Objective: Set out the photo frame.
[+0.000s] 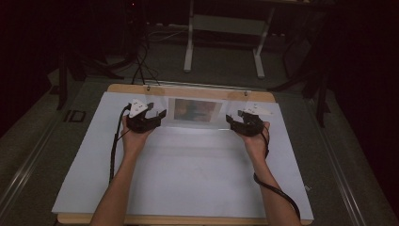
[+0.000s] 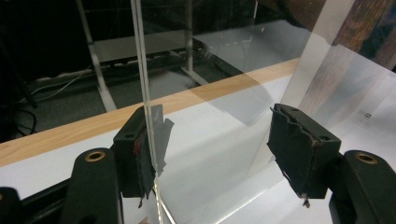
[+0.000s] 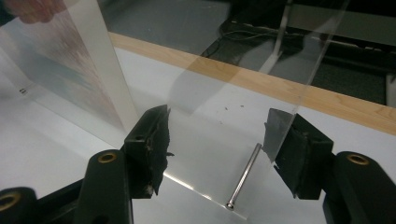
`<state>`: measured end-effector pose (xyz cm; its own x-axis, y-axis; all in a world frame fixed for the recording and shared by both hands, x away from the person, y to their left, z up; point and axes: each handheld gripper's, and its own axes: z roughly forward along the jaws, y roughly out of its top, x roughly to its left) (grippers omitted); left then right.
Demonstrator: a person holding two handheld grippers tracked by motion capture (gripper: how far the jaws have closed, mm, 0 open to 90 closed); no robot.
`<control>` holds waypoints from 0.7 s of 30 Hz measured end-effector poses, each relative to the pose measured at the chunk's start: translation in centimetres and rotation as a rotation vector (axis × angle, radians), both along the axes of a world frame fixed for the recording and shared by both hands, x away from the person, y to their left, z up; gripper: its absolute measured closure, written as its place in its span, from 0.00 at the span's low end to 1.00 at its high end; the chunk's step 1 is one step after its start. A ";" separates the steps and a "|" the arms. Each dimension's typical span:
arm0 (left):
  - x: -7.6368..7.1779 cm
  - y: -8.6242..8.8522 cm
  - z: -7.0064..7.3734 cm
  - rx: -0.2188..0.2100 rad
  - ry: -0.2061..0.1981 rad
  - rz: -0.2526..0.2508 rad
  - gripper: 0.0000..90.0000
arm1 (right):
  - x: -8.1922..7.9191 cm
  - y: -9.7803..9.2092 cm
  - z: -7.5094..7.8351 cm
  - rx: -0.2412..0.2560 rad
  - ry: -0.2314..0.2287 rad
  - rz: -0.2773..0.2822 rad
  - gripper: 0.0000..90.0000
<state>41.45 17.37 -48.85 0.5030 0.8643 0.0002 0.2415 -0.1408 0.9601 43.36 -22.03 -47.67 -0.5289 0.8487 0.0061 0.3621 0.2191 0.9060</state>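
A clear plastic stand (image 1: 194, 112), stiff, slippery and likely light, stood upright at the far side of the white board (image 1: 188, 165), with the left gripper (image 1: 149, 114) and right gripper (image 1: 235, 120) wide open at its two ends, holding nothing, its side edges looking best to grasp.

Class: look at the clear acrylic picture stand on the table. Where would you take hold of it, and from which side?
Grip the clear stand by its upright side edges, one tool from each end: left tool, right tool. The panel is thin, tall and wide, and each edge fits between open jaws.
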 end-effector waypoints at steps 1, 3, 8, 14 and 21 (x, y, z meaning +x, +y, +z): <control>0.0 -0.1 0.0 0.010 -0.002 0.004 0.39 | 0.0 0.0 0.0 -0.002 -0.001 -0.004 0.44; 0.2 -0.3 0.0 0.028 -0.012 0.017 0.38 | 0.1 0.1 0.0 -0.008 -0.003 -0.010 0.44; 0.4 -0.4 -0.1 0.020 -0.019 0.029 0.37 | 0.3 0.3 0.1 -0.023 -0.007 -0.021 0.45; 0.8 -0.6 0.4 0.023 0.020 0.043 0.37 | 0.9 0.5 0.5 -0.037 0.017 -0.024 0.45; 0.9 -0.6 0.8 0.029 0.044 0.047 0.37 | 1.1 0.5 0.6 -0.034 0.029 -0.027 0.45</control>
<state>42.35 16.77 -48.04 0.4615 0.8871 0.0042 0.2901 -0.1554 0.9443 44.47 -21.52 -47.04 -0.5055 0.8628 -0.0082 0.3941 0.2393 0.8874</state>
